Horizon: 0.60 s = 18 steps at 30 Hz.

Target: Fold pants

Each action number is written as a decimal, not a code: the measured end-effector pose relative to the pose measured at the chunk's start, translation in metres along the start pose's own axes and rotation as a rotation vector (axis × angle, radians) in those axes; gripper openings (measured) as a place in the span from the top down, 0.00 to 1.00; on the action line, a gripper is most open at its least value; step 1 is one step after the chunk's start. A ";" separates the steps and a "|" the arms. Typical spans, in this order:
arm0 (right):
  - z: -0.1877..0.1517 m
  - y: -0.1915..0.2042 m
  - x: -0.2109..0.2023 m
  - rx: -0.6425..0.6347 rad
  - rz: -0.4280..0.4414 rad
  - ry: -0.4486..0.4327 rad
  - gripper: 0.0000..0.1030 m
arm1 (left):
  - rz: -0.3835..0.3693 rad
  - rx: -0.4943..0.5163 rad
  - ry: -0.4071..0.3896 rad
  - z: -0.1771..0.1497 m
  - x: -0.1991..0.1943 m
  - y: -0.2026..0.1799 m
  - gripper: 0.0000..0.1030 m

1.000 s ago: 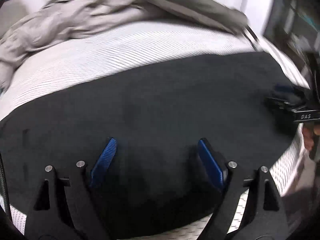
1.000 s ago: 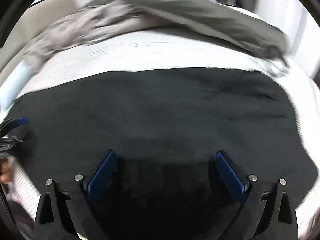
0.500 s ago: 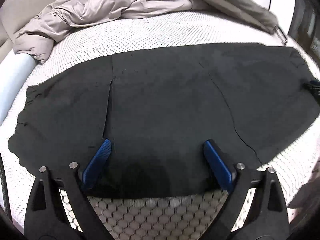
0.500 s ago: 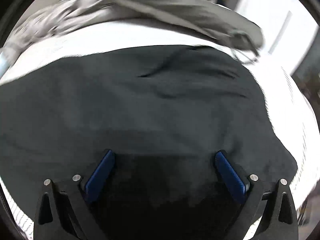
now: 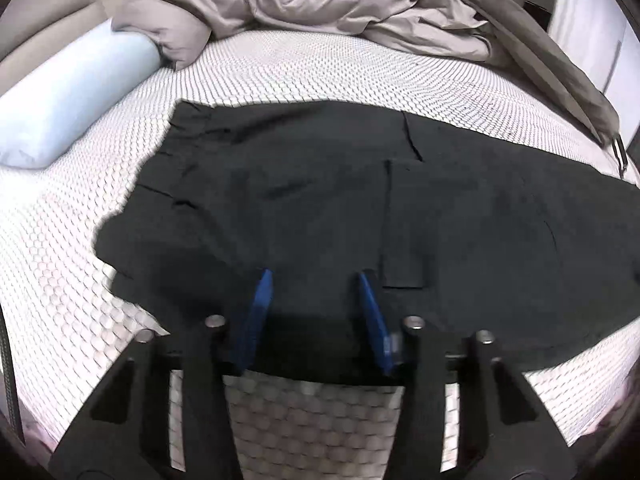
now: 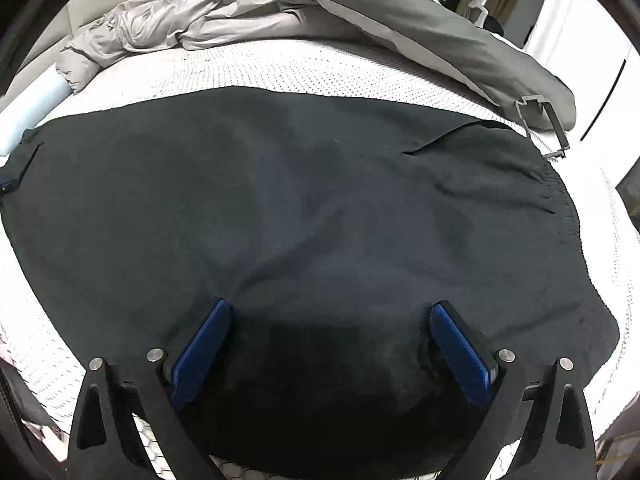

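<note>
Black pants (image 5: 360,208) lie flat across a white honeycomb-mesh mattress (image 5: 280,64), directly beneath both claws. The left claw (image 5: 316,304) has just been narrowing over the near hem, gripping nothing; the right claw (image 6: 332,344) gapes wide. Beyond them a grey duvet (image 6: 360,12) is heaped, with a pale bolster (image 5: 72,96) far left.

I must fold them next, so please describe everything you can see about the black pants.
The black pants lie spread flat across the white mesh-patterned mattress, lengthwise from left to right. The cloth looks matte and soft, with shallow wrinkles, a seam slit and a rectangular patch like a pocket. Their near edge lies between the left gripper, whose jaws have just been closing. The right gripper hangs open over them.
</note>
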State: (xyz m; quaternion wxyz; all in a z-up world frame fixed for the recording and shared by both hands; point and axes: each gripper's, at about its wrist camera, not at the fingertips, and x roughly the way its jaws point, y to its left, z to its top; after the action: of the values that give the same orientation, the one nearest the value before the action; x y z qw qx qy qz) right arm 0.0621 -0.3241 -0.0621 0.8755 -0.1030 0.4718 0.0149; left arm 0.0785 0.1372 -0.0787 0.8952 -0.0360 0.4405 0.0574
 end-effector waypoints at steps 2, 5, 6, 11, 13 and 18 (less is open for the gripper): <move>-0.002 -0.009 -0.001 0.037 0.004 0.001 0.02 | 0.113 0.001 -0.021 -0.001 -0.001 0.019 0.62; -0.004 -0.031 -0.001 0.095 -0.015 0.004 0.03 | 0.100 -0.083 -0.006 -0.004 -0.002 0.046 0.79; -0.006 -0.034 -0.002 0.119 -0.012 0.005 0.03 | 0.101 -0.091 -0.007 -0.005 -0.007 0.046 0.79; 0.000 -0.029 -0.009 0.138 -0.025 -0.015 0.02 | 0.015 -0.075 -0.074 0.018 -0.017 0.019 0.72; 0.008 -0.032 -0.004 0.132 0.001 -0.026 0.02 | 0.041 -0.067 -0.040 0.031 0.001 0.012 0.71; 0.009 -0.023 0.003 0.077 -0.004 -0.023 0.02 | 0.129 -0.188 -0.013 0.038 0.034 0.053 0.80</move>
State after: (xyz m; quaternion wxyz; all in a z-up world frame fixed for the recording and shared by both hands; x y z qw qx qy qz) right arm 0.0740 -0.3454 -0.0557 0.8841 -0.0701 0.4620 -0.0036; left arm 0.1219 0.1964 -0.0826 0.8851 -0.0909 0.4289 0.1560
